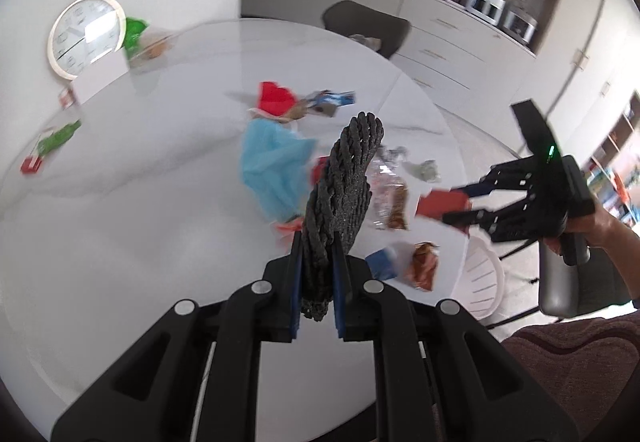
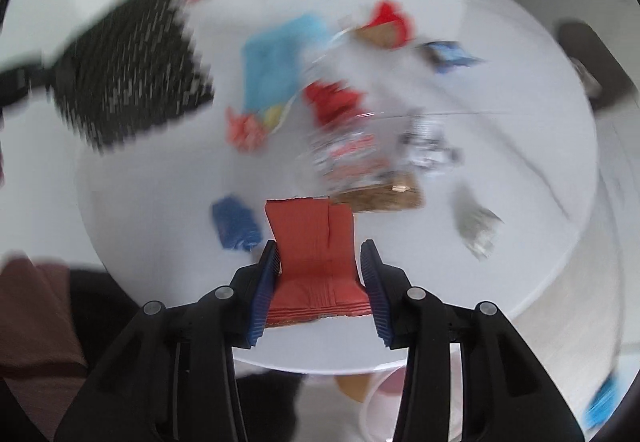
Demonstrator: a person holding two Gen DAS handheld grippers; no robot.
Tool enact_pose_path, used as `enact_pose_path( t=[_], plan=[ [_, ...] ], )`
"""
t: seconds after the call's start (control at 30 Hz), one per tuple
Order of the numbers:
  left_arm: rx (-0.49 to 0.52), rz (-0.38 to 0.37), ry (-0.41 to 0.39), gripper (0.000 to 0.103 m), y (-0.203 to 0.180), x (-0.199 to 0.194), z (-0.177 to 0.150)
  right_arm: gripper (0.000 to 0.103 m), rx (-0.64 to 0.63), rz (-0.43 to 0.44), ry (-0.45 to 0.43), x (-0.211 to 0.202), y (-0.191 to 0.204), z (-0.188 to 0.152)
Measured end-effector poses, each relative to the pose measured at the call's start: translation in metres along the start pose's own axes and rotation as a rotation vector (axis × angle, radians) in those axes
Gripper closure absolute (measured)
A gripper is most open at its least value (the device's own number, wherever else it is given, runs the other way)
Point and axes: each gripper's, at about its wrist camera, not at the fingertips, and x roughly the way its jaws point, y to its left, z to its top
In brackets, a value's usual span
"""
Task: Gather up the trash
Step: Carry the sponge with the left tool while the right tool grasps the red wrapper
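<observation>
Left gripper [image 1: 317, 278] clamps a dark mesh [image 1: 340, 198], held above the table [image 1: 120, 202]. Right gripper [image 2: 318, 278] grips a red wrapper [image 2: 312, 254] between its jaws, over the table's near edge.

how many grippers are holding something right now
2. The left gripper clamps a dark woven piece; the right gripper holds a red wrapper over the table edge.

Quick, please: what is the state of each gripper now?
Left gripper: shut on the dark grey woven piece.
Right gripper: holding the red wrapper between its fingers.
</observation>
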Motion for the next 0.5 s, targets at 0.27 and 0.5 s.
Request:
enact_pose_path(
  t=[0.27,0.5],
  plan=[
    [0.206,-0.188,0.029,0.091,-0.093,0.022,0.028,0.059,0.368,-0.171,-0.014,-0.039,-0.095,-0.124],
    [0.392,-0.343,0.140,0.090,-0.194,0.071,0.037,0.056,0.609,-0.221,0.138,0.028,-0.155,-0.232]
  ],
)
